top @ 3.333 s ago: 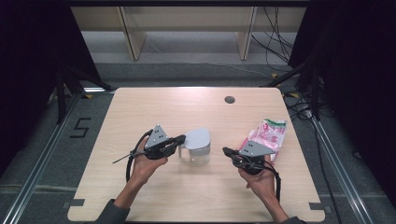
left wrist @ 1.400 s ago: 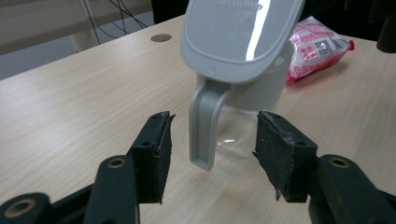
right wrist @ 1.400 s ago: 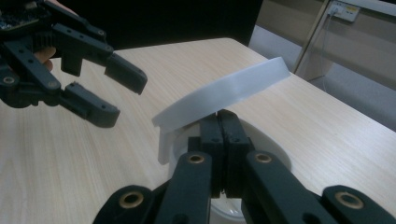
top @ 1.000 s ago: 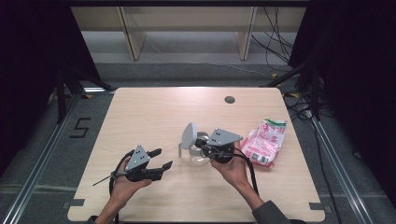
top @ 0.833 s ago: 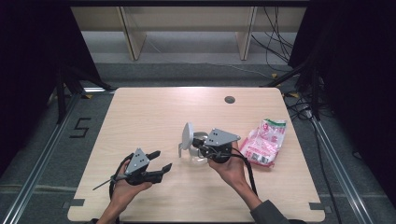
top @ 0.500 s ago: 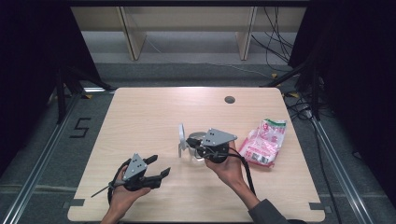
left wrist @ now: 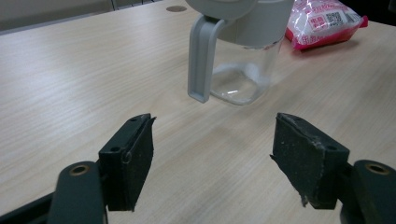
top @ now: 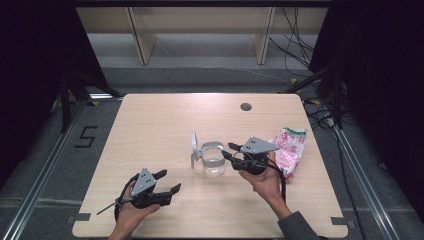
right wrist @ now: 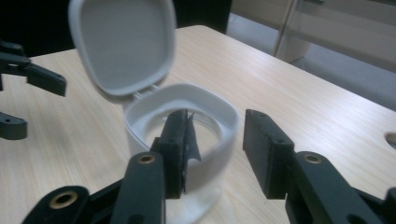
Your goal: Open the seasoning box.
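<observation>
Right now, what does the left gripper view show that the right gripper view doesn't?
The left gripper view adds the pink packet behind the jar, plus the jar's clear bottom. The right gripper view adds the inside of the open lid and the jar's open mouth. Both share the jar and the wooden table.

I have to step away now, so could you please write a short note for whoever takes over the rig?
Left tongs: open, holding nothing, near the table's front left.
Right tongs: at the clear jar, having just been opening; nothing is pressed between the pads.
Jar: mid-table, upright, looks empty, its grey hinged lid swung up.
Pink snack bag: lies right of the jar.
Done: lid opened.
Left: probably getting the bag's contents into the jar.
</observation>
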`<state>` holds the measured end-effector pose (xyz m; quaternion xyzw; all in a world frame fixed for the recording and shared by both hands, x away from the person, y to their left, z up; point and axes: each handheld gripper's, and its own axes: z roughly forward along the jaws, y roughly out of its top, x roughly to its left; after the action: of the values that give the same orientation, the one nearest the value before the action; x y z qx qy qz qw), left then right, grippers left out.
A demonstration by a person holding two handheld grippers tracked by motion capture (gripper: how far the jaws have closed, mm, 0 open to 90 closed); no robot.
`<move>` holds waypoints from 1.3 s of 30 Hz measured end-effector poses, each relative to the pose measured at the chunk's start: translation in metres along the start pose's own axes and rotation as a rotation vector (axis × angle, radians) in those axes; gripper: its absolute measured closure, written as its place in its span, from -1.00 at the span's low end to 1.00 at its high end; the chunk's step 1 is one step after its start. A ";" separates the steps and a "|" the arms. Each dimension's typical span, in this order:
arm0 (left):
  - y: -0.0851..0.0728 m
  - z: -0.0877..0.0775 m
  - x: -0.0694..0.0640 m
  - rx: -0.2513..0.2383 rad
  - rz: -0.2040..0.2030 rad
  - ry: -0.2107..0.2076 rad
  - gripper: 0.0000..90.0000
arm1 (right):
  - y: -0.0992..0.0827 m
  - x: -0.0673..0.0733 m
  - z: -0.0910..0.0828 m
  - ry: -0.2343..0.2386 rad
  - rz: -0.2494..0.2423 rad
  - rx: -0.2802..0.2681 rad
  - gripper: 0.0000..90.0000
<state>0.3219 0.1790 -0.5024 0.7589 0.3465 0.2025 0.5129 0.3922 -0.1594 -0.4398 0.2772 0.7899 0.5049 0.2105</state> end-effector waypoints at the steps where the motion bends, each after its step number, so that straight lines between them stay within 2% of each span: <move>1: -0.001 0.000 0.000 0.002 -0.001 -0.003 -0.37 | -0.002 -0.003 -0.003 0.005 0.006 0.004 0.34; 2: -0.001 0.000 0.000 0.005 -0.001 -0.008 -0.37 | -0.005 -0.004 -0.006 -0.003 0.025 0.013 0.32; 5: -0.001 -0.002 0.000 0.011 -0.006 -0.011 -0.38 | -0.009 -0.008 -0.009 -0.019 0.031 0.015 0.28; 6: -0.002 -0.003 0.000 0.010 -0.008 -0.009 -0.38 | -0.011 -0.011 -0.011 -0.014 0.018 0.018 0.27; 7: -0.002 -0.003 0.000 0.009 -0.010 -0.007 -0.39 | -0.013 -0.010 -0.014 -0.030 0.048 0.017 0.26; 9: -0.003 -0.003 0.000 0.008 -0.021 -0.006 -0.40 | -0.015 -0.013 -0.018 -0.036 0.043 0.015 0.23; 10: -0.003 -0.004 0.001 0.019 0.004 -0.003 -0.40 | -0.017 -0.016 -0.023 -0.057 0.052 0.011 0.18; 12: -0.004 -0.004 0.002 0.017 0.011 -0.010 -0.42 | -0.020 -0.020 -0.027 -0.068 0.065 0.008 0.15; 13: -0.004 -0.004 0.000 0.015 -0.017 -0.006 -0.42 | -0.020 -0.020 -0.027 -0.068 0.065 0.008 0.15; 15: -0.004 -0.004 0.000 0.019 -0.020 0.000 -0.44 | -0.023 -0.025 -0.033 -0.081 0.085 0.017 0.09; 16: -0.004 -0.005 -0.001 0.021 -0.025 0.001 -0.47 | -0.027 -0.028 -0.038 -0.091 0.125 0.013 0.02; 17: -0.004 -0.005 -0.001 0.021 -0.025 0.001 -0.47 | -0.030 -0.032 -0.040 -0.105 0.114 0.012 0.00; 18: -0.004 -0.005 -0.001 0.018 -0.026 -0.005 -0.47 | -0.033 -0.033 -0.043 -0.117 0.142 0.020 -0.02; 21: -0.004 -0.004 -0.001 0.023 -0.025 -0.002 -0.48 | -0.038 -0.041 -0.047 -0.121 0.142 0.011 -0.07; 23: -0.005 -0.004 -0.002 0.030 -0.027 0.000 -0.48 | -0.045 -0.047 -0.055 -0.163 0.180 0.017 -0.11; 24: -0.005 -0.004 -0.002 0.030 -0.029 -0.004 -0.48 | -0.046 -0.048 -0.059 -0.183 0.186 0.028 -0.13; 25: -0.005 -0.003 -0.003 0.034 -0.033 -0.004 -0.48 | -0.046 -0.048 -0.059 -0.183 0.186 0.028 -0.13; 26: -0.005 -0.003 -0.004 0.037 -0.032 -0.005 -0.51 | -0.048 -0.054 -0.065 -0.210 0.192 0.036 -0.16; 27: -0.005 -0.002 -0.004 0.039 -0.032 -0.010 -0.51 | -0.048 -0.054 -0.065 -0.210 0.192 0.036 -0.16; 28: -0.005 -0.001 -0.005 0.036 -0.046 -0.012 -0.53 | -0.052 -0.058 -0.070 -0.228 0.218 0.015 -0.21; 29: -0.005 -0.001 -0.006 0.044 -0.043 -0.013 -0.53 | -0.052 -0.058 -0.070 -0.228 0.218 0.015 -0.21; 30: -0.005 -0.001 -0.007 0.057 -0.040 -0.013 -0.55 | -0.056 -0.064 -0.076 -0.260 0.234 0.035 -0.22; 31: -0.005 -0.001 -0.007 0.057 -0.040 -0.013 -0.58 | -0.056 -0.064 -0.076 -0.260 0.234 0.035 -0.22; 32: -0.005 0.000 -0.007 0.055 -0.047 -0.030 -0.61 | -0.060 -0.071 -0.081 -0.282 0.232 0.034 -0.25; 35: -0.005 -0.001 -0.008 0.067 -0.040 -0.040 -0.61 | -0.064 -0.078 -0.086 -0.298 0.231 0.031 -0.25; 36: -0.005 -0.001 -0.008 0.069 -0.039 -0.038 -0.61 | -0.065 -0.079 -0.088 -0.311 0.252 0.030 -0.28; 37: -0.005 -0.001 -0.008 0.070 -0.042 -0.039 -0.61 | -0.067 -0.084 -0.091 -0.322 0.248 0.024 -0.32; 38: -0.005 0.000 -0.007 0.075 -0.043 -0.041 -0.61 | -0.071 -0.087 -0.094 -0.349 0.264 0.017 -0.31; 39: -0.005 0.000 -0.007 0.075 -0.043 -0.041 -0.61 | -0.071 -0.087 -0.094 -0.349 0.264 0.017 -0.31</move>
<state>0.3151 0.1753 -0.5068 0.7740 0.3594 0.1629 0.4952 0.3841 -0.3040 -0.4620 0.4633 0.7026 0.4655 0.2739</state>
